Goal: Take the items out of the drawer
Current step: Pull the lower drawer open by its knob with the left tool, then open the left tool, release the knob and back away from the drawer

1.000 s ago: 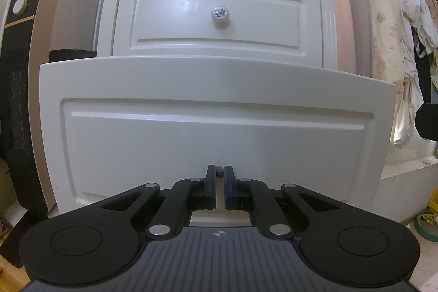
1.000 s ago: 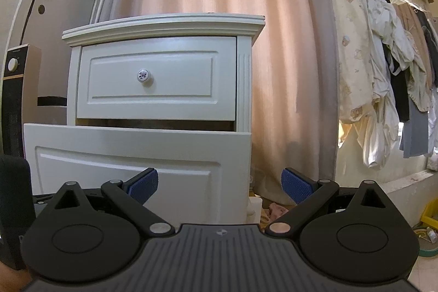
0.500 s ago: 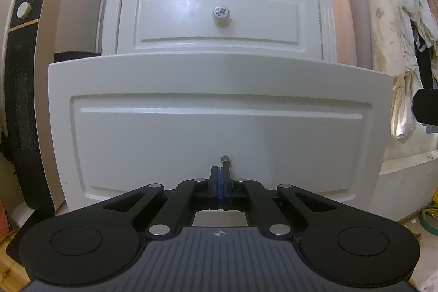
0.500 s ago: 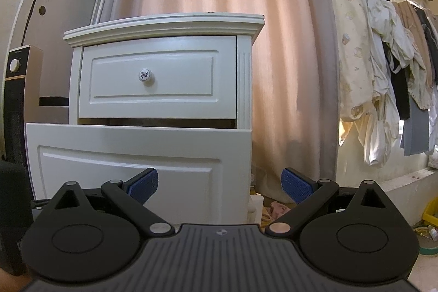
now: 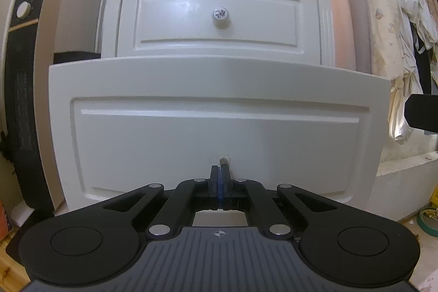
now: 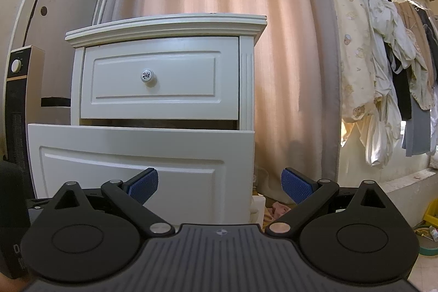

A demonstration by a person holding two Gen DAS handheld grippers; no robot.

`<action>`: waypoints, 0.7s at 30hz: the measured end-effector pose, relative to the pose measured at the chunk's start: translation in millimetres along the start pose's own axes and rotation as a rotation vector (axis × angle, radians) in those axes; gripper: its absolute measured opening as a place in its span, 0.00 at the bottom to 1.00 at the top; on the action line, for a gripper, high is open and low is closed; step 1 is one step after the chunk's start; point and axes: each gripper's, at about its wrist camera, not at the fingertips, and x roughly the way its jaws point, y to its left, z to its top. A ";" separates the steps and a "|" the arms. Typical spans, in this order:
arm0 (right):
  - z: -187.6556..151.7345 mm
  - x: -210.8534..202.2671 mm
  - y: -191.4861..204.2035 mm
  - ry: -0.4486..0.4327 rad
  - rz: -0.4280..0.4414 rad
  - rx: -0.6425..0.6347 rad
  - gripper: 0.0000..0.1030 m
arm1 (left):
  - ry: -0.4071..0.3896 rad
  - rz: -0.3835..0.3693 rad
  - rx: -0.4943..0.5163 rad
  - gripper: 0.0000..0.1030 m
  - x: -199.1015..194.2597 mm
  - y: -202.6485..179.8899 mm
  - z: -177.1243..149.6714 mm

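The lower drawer of the white nightstand stands pulled out. The left gripper is clenched empty, just before the drawer's bare screw stub. The right gripper is released, near the drawer's right corner.

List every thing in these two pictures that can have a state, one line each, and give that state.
Upper drawer: closed, knob on.
Lower drawer: pulled out; bare screw where a knob would be.
Left tongs: shut, empty, just short of the screw.
Right tongs: open, empty.
Curtain: drawn.
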 end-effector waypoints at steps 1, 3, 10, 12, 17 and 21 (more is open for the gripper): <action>0.0 0.0 0.0 0.000 0.000 -0.001 1.00 | -0.002 -0.002 0.002 0.00 -0.6 -0.3 0.6; 0.1 0.2 0.4 0.003 0.000 -0.004 1.00 | 0.000 -0.005 -0.003 0.00 -1.1 0.0 1.9; 1.1 -0.5 2.7 -0.002 0.001 -0.007 1.00 | 0.008 -0.010 -0.011 0.35 -2.2 1.9 3.6; 0.6 -0.4 3.6 -0.002 0.001 -0.008 1.00 | 0.005 -0.007 -0.009 0.38 -2.8 2.4 3.9; -1.0 0.1 4.6 0.002 0.002 -0.008 1.00 | -0.007 0.011 -0.028 0.70 -4.5 4.4 5.2; -3.2 2.0 4.6 0.015 0.002 -0.004 1.00 | -0.022 0.006 -0.007 0.81 -8.1 2.9 7.8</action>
